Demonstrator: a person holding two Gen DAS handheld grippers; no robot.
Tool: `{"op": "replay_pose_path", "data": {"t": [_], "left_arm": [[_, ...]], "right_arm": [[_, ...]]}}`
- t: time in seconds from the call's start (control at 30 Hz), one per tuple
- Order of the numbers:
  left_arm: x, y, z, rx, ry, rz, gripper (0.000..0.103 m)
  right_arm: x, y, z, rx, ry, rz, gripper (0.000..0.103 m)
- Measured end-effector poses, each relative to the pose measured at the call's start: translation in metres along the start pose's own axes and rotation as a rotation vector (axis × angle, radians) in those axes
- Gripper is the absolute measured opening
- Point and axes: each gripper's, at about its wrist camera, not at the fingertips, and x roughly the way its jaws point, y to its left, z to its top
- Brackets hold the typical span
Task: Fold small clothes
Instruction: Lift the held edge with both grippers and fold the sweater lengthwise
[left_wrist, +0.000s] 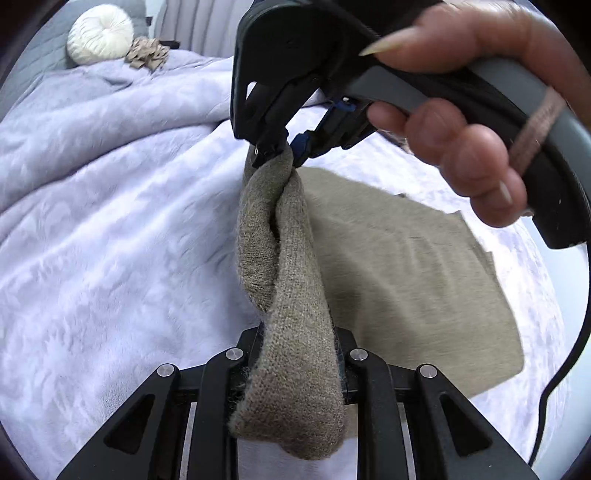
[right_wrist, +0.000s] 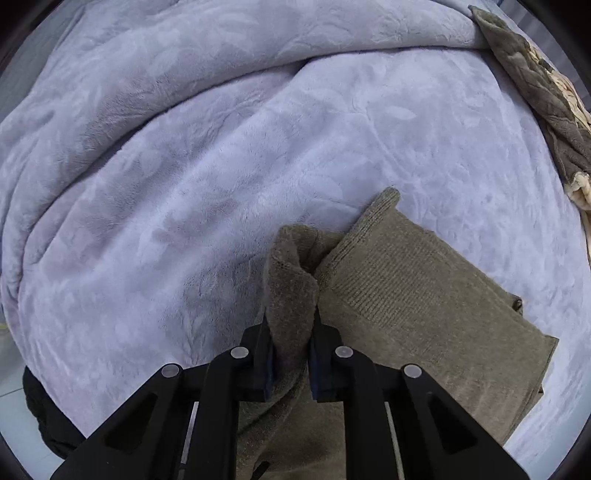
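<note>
Pinching one olive knit garment (left_wrist: 291, 295), both tongs (left_wrist: 295, 354) (right_wrist: 291, 354); person's hand (left_wrist: 461, 129) only in left view

Soft, even daylight; strong fisheye bending in both views.

The pale lilac plush blanket (left_wrist: 110, 221) reads bright with only faint shadows in its folds. Dark vignette rings the frames. The flat part of the olive knitted garment (left_wrist: 406, 266) blurs, and the person's hand (left_wrist: 461, 147) sits close and soft.

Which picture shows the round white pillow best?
The left wrist view. The round white pillow sits far off at the head of the bed, on the lilac blanket. The right wrist view does not show it, only blanket and the brown knit garment.
</note>
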Motion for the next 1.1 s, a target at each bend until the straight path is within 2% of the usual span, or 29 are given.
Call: {"op": "replay_pose_path", "data": {"t": [0.2, 0.43, 0.7, 1.1], "left_arm": [[-0.007, -0.031, 0.011, 0.059, 0.022, 0.04, 0.023], [-0.006, -0.079, 0.014, 0.146, 0.044, 0.096, 0.023], [0.008, -0.109, 0.015, 0.192, 0.094, 0.151, 0.023], [0.02, -0.149, 0.007, 0.232, 0.121, 0.288, 0.023]], "right_arm": [[-0.041, -0.027, -0.027, -0.001, -0.082, 0.077, 0.015], [-0.068, -0.061, -0.036, -0.002, -0.158, 0.136, 0.015], [-0.074, -0.098, -0.055, 0.002, -0.192, 0.166, 0.015], [-0.083, -0.121, -0.07, -0.019, -0.232, 0.185, 0.015]]}}
